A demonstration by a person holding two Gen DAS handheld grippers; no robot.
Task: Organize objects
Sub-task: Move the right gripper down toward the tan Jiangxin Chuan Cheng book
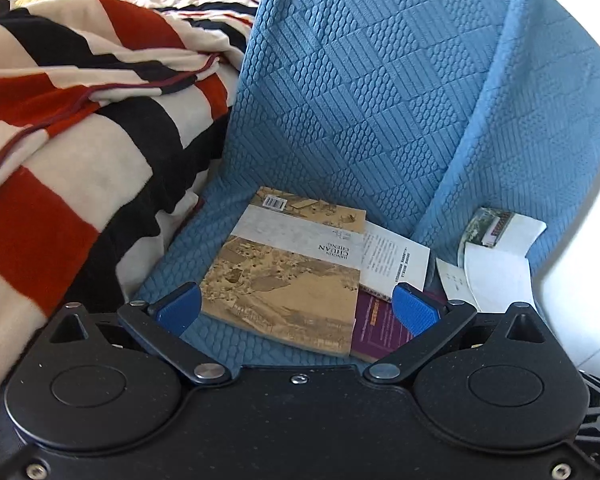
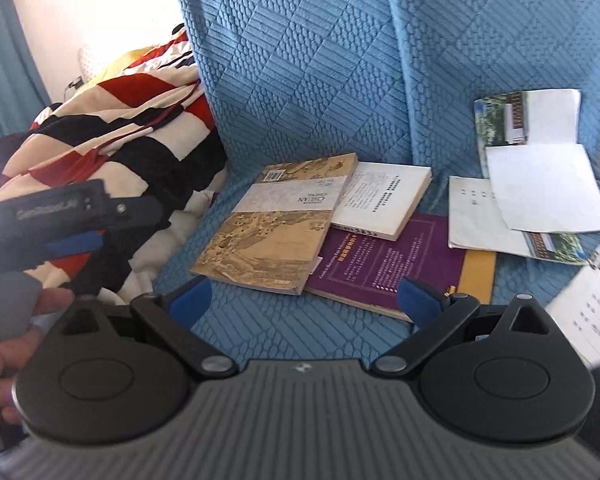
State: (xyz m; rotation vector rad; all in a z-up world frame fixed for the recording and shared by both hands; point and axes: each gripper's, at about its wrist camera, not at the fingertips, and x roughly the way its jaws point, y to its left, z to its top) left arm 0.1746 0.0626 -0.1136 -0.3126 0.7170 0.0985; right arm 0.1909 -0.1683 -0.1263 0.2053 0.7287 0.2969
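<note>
Tan book lies on blue cover between the released left hand-held gripper fingers — right hand-held gripper likewise spread.

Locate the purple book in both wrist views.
Left wrist: purple book low right of centre, mostly hidden under the tan book and behind the right finger of the left tool.
Right wrist: purple book right of centre, largely exposed.
Shared landmark: tan book overlapping its left edge.
</note>
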